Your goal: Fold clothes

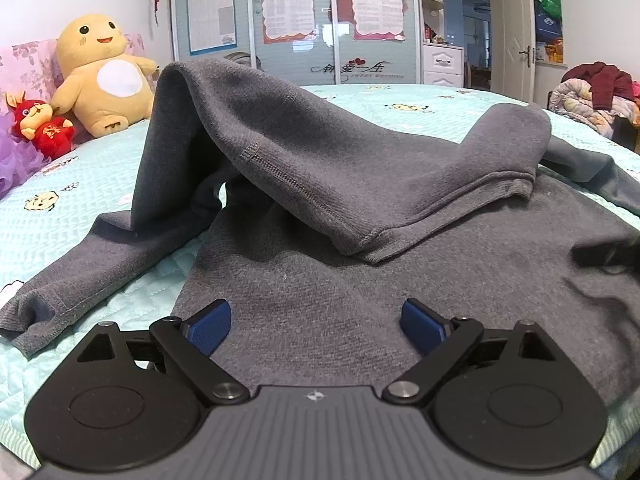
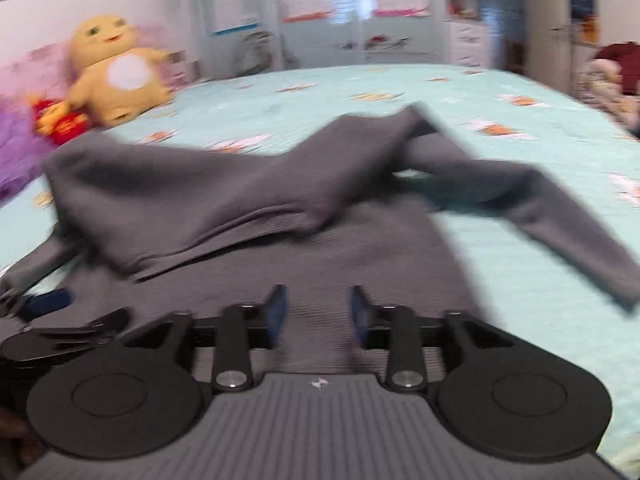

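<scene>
The grey sweater (image 1: 400, 264) lies mid-bed (image 1: 400, 100), one end loosely folded over its body and both sleeves unfolded, while the left gripper (image 1: 316, 326) and right gripper (image 2: 319, 314) hover open, holding nothing.

Ahead of the left gripper (image 1: 316, 326) a raised fold of the grey sweater (image 1: 320, 152) blocks the way; to its left, bare bed (image 1: 72, 216) lies free up to the plush toys (image 1: 100, 76).
</scene>
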The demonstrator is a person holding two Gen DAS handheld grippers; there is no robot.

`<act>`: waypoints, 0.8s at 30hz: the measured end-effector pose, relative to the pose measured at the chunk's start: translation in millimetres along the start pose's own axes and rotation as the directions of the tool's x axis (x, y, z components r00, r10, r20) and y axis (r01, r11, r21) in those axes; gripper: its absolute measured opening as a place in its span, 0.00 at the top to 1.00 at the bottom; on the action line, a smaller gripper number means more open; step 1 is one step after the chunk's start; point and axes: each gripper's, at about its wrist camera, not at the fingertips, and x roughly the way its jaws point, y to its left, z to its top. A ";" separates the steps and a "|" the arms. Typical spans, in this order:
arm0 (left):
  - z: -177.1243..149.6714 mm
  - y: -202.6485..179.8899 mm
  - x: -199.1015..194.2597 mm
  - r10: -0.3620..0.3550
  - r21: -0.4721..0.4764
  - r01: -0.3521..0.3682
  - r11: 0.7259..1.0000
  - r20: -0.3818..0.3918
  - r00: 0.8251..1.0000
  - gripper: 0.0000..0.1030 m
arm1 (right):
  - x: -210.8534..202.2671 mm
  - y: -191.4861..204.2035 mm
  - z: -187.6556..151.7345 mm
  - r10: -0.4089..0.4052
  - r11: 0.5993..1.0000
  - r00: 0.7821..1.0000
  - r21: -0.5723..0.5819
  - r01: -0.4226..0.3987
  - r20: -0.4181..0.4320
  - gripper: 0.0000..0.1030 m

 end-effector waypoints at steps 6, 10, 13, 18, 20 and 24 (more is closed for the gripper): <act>0.7 -15.5 -10.9 -0.078 0.089 0.077 0.993 0.017 0.997 0.82 | 2.7 -4.1 -22.0 0.046 0.999 0.999 0.005 -0.045 -0.013 0.59; 3.8 -13.8 -11.9 -0.095 0.063 0.095 0.993 -0.002 0.995 0.91 | 6.5 -17.4 -18.1 0.081 0.995 0.997 0.058 -0.080 -0.017 0.59; 6.1 -6.0 -13.3 -0.107 0.039 0.108 0.993 -0.016 0.994 0.91 | 0.8 -22.6 -16.3 0.080 0.995 0.997 0.060 -0.079 -0.015 0.59; 6.8 -5.3 -22.8 -0.094 0.063 0.095 0.993 -0.015 0.995 0.93 | -3.6 -36.0 -16.8 0.004 0.999 1.000 0.045 -0.004 -0.006 0.59; 6.2 -2.5 -25.9 -0.082 0.069 0.083 0.994 -0.017 0.997 0.93 | -5.2 -47.0 -17.6 -0.023 0.998 1.000 0.054 0.023 -0.007 0.59; 4.5 7.3 -23.4 -0.015 0.039 0.017 0.999 -0.050 0.999 1.00 | -11.0 -57.7 -16.8 -0.050 0.994 0.999 0.098 0.050 -0.004 0.59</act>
